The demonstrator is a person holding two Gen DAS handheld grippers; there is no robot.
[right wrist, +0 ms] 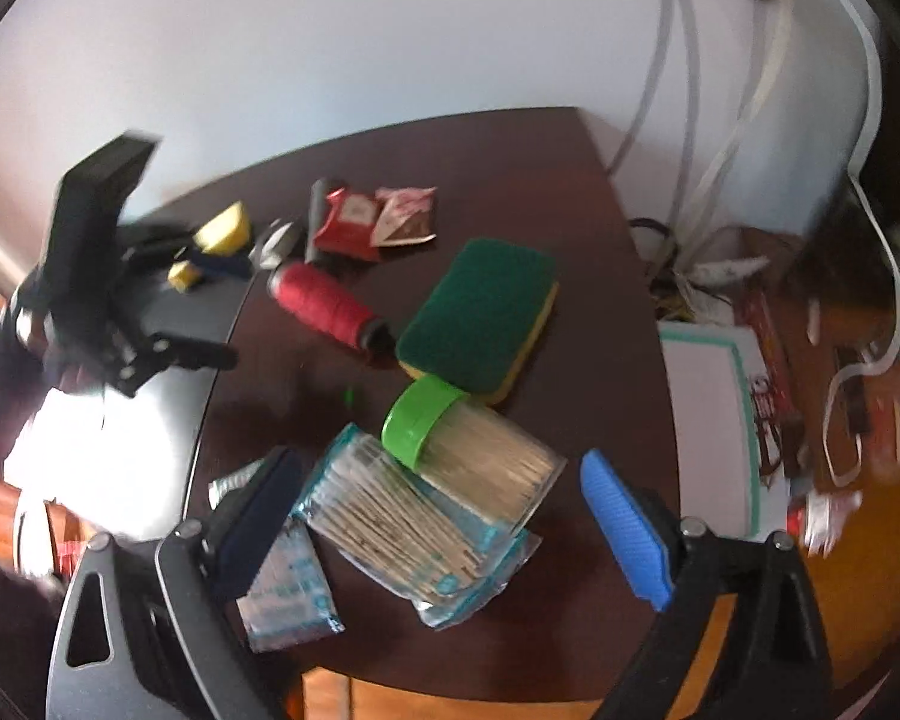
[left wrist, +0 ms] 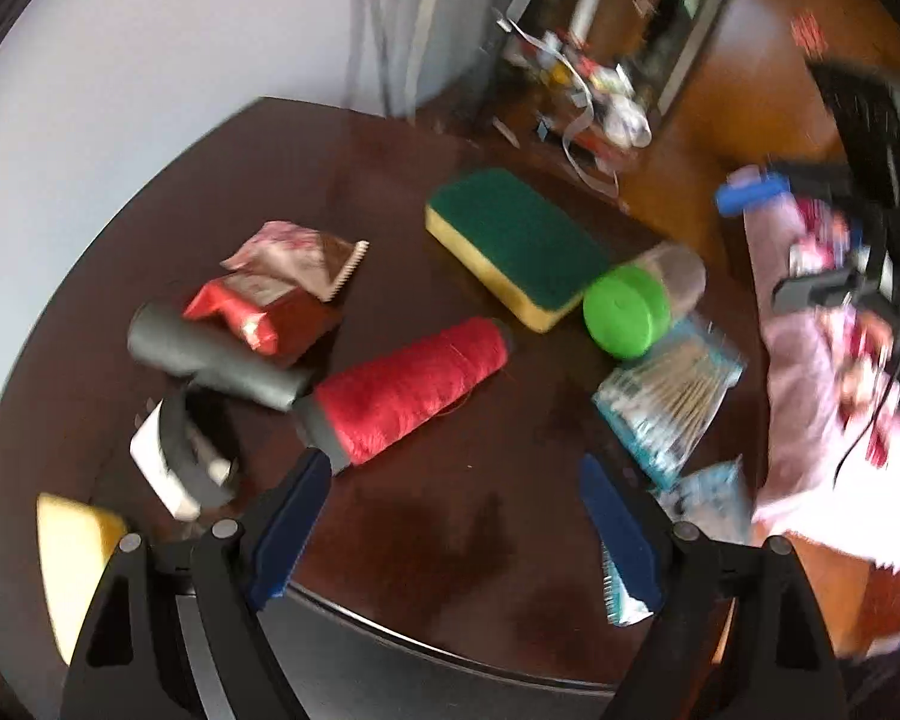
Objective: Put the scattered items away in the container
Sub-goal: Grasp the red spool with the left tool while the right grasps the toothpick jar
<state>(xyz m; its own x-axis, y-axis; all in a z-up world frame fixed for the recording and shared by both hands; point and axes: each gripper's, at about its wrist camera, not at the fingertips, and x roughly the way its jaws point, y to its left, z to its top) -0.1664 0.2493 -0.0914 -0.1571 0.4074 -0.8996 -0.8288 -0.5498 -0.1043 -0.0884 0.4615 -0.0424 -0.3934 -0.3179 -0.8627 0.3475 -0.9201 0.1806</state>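
On the dark wooden table (left wrist: 438, 510) lie a red thread spool (left wrist: 408, 387), a green-and-yellow sponge (left wrist: 516, 243), a green-lidded jar of toothpicks (left wrist: 636, 306), a cotton swab pack (left wrist: 669, 393), red snack packets (left wrist: 270, 291) and a dark grey cylinder (left wrist: 210, 357). My left gripper (left wrist: 450, 531) is open and empty, above the table just in front of the spool. My right gripper (right wrist: 438, 531) is open and empty, its jaws either side of the swab pack (right wrist: 402, 525) and the jar (right wrist: 474, 450). The spool (right wrist: 324, 303) and sponge (right wrist: 480, 315) lie farther off. No container is clearly in view.
A yellow block (left wrist: 72, 546) and a black-and-white item (left wrist: 177, 462) sit at the table's left edge. A small foil packet (right wrist: 288, 591) lies by my right gripper's left finger. Cables (right wrist: 690, 180) hang at the wall; clutter (left wrist: 582, 96) covers the floor beyond the table.
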